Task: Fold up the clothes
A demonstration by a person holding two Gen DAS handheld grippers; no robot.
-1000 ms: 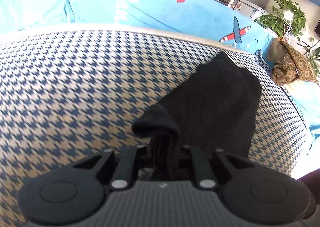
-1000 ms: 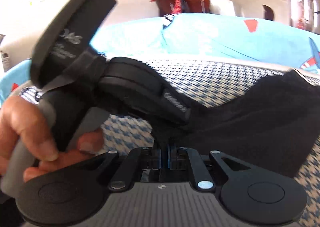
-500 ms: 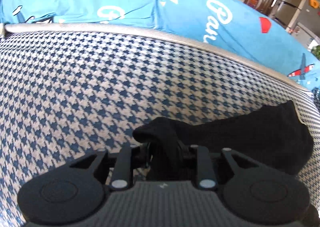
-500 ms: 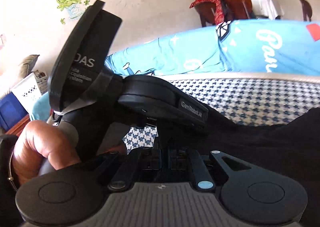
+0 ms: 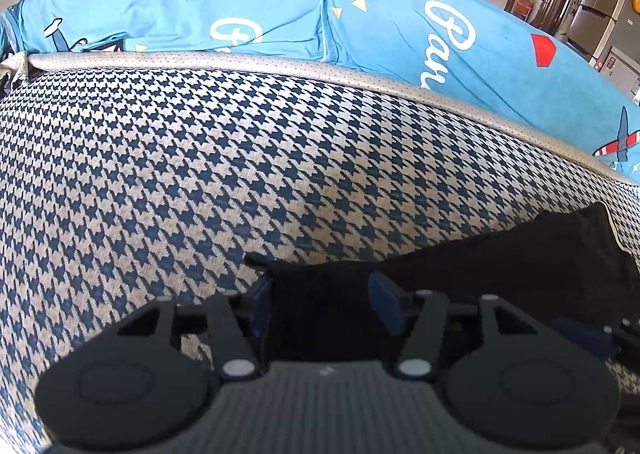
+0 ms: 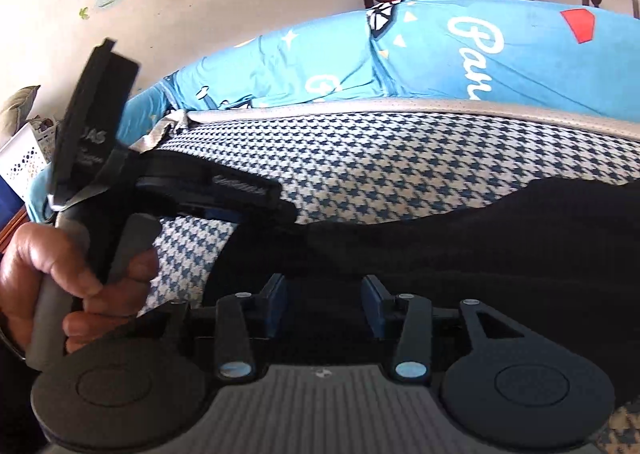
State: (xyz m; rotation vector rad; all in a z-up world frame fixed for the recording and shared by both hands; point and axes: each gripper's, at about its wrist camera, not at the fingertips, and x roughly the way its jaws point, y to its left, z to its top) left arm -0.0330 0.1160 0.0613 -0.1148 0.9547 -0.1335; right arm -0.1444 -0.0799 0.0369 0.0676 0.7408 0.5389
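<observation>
Both claws, left claw (image 5: 322,306) and right claw (image 6: 325,304), are gaping around the black garment's (image 6: 460,238) near edge, so you're letting it lie flat on the checked cushion (image 5: 200,174).

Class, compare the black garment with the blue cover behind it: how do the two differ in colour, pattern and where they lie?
The black garment is plain and dark; the blue cover is bright, printed with white lettering, stars and small shapes. The garment lies flat on the houndstooth cushion, between the open jaws of the left gripper; the cover is draped over the raised part behind the cushion. Both are soft cloth.
</observation>
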